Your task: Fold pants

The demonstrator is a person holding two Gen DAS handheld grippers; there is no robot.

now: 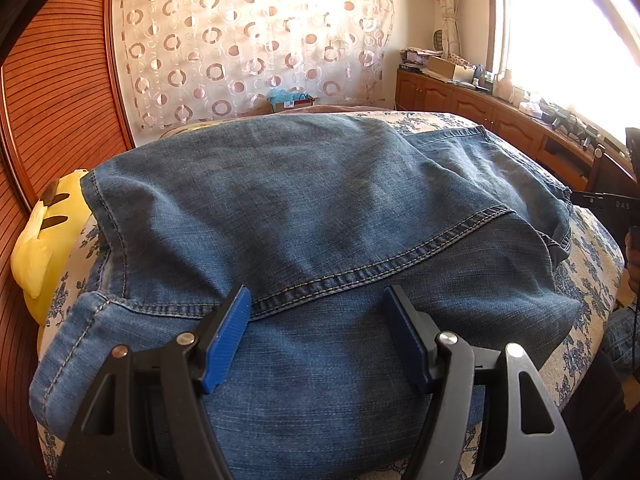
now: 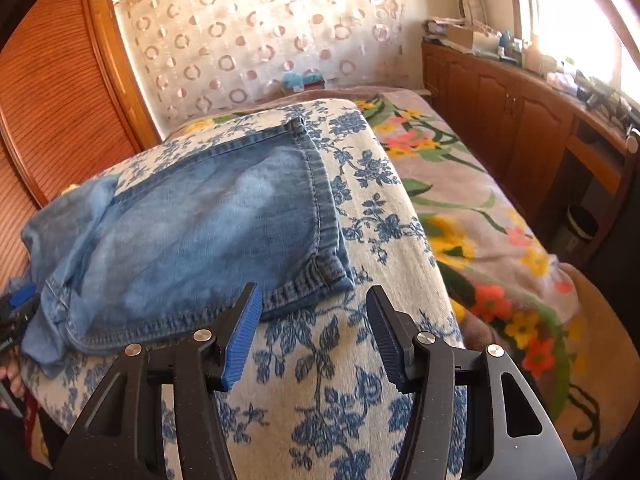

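Left wrist view: the left claw, black-framed with ribbed blue pads, hangs spread over the faded blue denim pants, its pads clear of the cloth and nothing between them. The pants lie on the bed covered by a cream sheet printed with blue flowers, already doubled over: an upper layer ends in a double-stitched hem running diagonally just ahead of the claw, with a second hem behind it at the far right. A yellow plush cushion sits beside the left edge of the garment. Judged from this pose, the left claw is poised above the stitched hem, ready either to pin or to pick up the layer for the next fold.

Right wrist view: the right claw is likewise spread and empty, hovering over bare sheet just beside the near corner of the pants, where a thick hem turns. The denim looks paler here, lying fairly flat with a bunched edge at the left. A grey blanket with orange and yellow flowers covers the rest of the bed. This placement suggests the corner is the next grasp point.
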